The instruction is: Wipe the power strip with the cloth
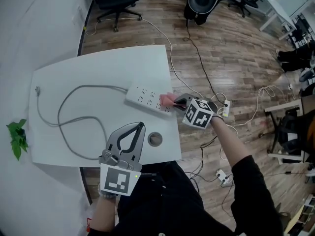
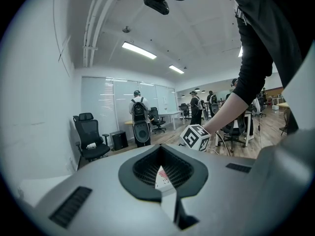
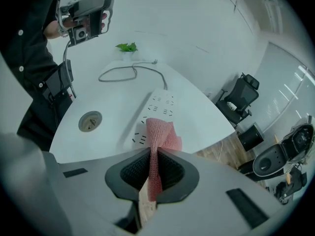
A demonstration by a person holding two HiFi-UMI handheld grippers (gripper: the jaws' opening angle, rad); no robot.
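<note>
A white power strip [image 1: 145, 97] lies on the white table [image 1: 64, 82], with its grey cable [image 1: 74, 107] looping off to the left. My right gripper [image 1: 177, 102] is shut on a pink cloth [image 1: 167, 100], which rests on the strip's right end. The right gripper view shows the cloth [image 3: 163, 135] pinched between the jaws [image 3: 156, 173] and draped over the near end of the strip [image 3: 156, 107]. My left gripper [image 1: 141, 127] hovers over the table's front edge, shut and holding nothing. In its own view [image 2: 162, 173] it points towards the room.
A round cable grommet [image 1: 155, 139] sits in the table near the front right corner. A small green plant [image 1: 17, 137] stands at the left. Cords and another power strip [image 1: 225, 107] lie on the wood floor to the right. Office chairs and people are farther off.
</note>
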